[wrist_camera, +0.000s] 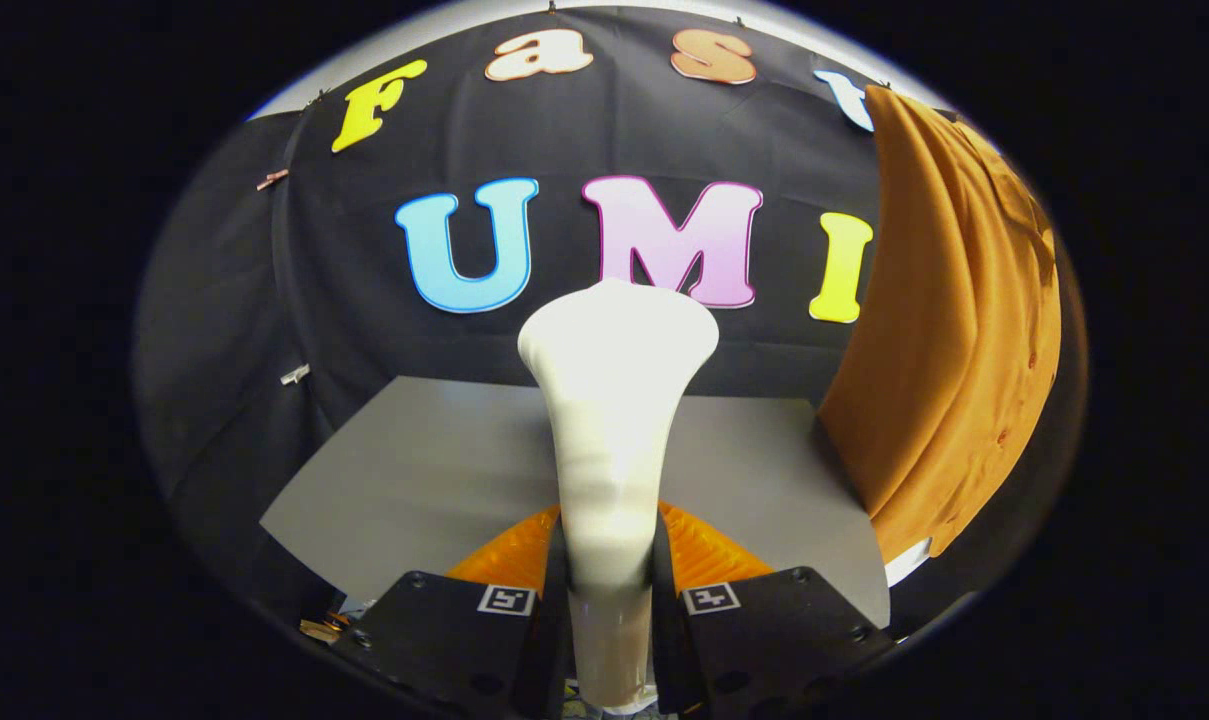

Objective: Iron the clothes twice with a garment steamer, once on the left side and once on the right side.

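Steamer (612,440) stands pinched between the jaws, its head seemingly left of the orange garment (949,330).

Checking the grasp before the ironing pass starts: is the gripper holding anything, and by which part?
Yes. The gripper is shut on the white garment steamer, both fingers pressing the narrow handle, with the wide head sticking out beyond them.

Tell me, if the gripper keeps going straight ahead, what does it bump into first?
Probably the black cloth wall, touched first by the white steamer clamped in the gripper. The orange garment hangs off to the side. Depth is unclear.
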A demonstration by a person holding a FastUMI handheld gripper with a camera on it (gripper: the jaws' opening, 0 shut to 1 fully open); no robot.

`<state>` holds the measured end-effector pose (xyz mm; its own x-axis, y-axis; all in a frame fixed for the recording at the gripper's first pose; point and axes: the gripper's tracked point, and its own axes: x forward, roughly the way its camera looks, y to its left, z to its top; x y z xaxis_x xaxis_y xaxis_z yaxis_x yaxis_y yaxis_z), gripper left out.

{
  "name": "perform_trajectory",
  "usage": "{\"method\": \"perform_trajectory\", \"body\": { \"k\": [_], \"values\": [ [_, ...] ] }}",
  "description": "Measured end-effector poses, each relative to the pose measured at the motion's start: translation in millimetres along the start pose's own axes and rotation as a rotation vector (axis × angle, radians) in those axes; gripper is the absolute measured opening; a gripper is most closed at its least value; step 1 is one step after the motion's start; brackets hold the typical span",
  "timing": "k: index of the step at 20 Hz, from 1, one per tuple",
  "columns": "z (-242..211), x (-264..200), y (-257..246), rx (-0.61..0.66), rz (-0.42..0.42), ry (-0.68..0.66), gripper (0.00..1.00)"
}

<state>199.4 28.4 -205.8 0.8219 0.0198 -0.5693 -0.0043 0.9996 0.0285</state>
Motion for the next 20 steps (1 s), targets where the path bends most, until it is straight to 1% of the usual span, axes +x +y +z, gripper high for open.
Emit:
{"method": "perform_trajectory", "body": {
  "k": [6, 9, 13, 20],
  "values": [
    [7.9, -52.6, -0.6, 0.025, -0.021, -0.076, 0.38],
    [11.2, -83.2, 5.1, 0.064, -0.001, -0.124, 0.38],
    [8.0, -116.5, 0.4, 0.069, -0.029, -0.165, 0.38],
    [1.5, -164.3, -24.3, 0.095, -0.108, -0.218, 0.38]
  ]
}}
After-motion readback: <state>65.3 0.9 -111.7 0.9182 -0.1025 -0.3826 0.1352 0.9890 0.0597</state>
